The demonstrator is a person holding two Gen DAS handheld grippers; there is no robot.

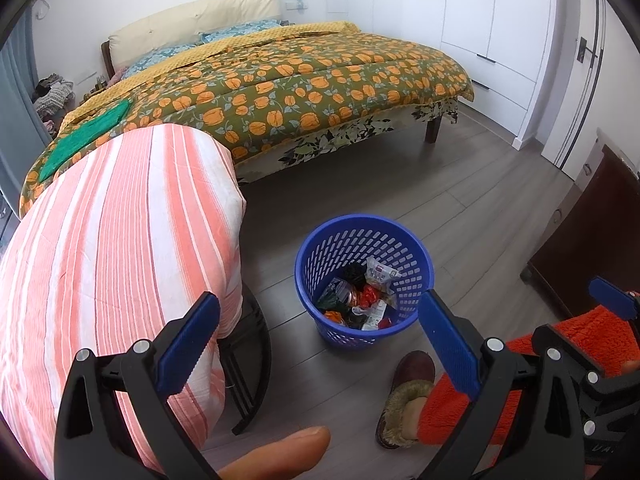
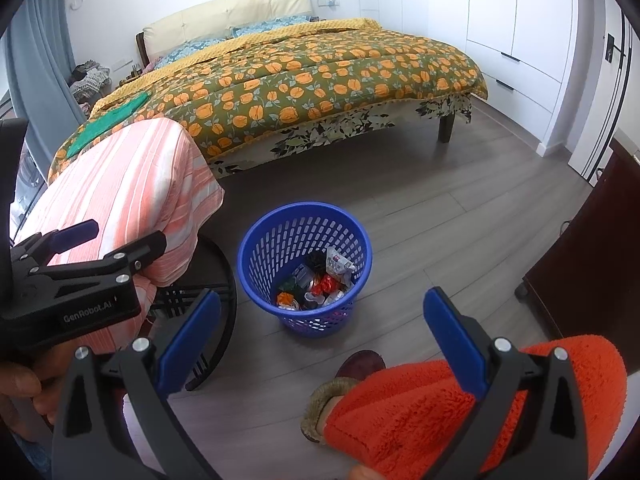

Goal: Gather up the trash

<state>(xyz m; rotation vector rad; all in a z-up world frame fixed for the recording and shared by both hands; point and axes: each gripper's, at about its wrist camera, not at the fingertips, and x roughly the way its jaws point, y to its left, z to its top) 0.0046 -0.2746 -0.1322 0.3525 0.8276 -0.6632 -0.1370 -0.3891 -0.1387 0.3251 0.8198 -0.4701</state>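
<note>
Both tongs are spread wide w/ nothing between the blue pads. The left tongs (image 1: 320,344) hang above the grey wood floor (image 1: 440,184), pointing down toward the blue basket (image 1: 320,248); the left pad overlaps the striped cloth in view, the right pad sits in front of the basket's rim. A fingertip (image 1: 280,456) shows at the bottom edge of the left wrist view. The right tongs (image 2: 320,332) are likewise wide apart and hold nothing, aimed at the same basket from a bit further right.

The blue basket, a perforated plastic bin, stands upright on the floor, between a pink-and-white striped cloth (image 1: 120,260) draped over a round black stand (image 1: 248,360) and a dark wood cabinet (image 2: 588,260). The trash (image 1: 360,296) is inside the bin: crumpled wrappers, a white packet, sth red, sth black, green and orange bits. Can't tell exact items.

Near the bin, just below it in view, is a foot in a brown fuzzy slipper (image 1: 404,392), w/ an orange fleece trouser leg (image 2: 420,408) above it. In the right wrist view the left tongs' body appears at left edge, printed "GenRobot.AI", held by a hand (image 2: 20,396).

Behind: a bed (image 1: 300,80) w/ an orange-flower quilt, a green cloth (image 1: 88,136) on its near corner, white wardrobes (image 1: 480,20) along the far wall.
</note>
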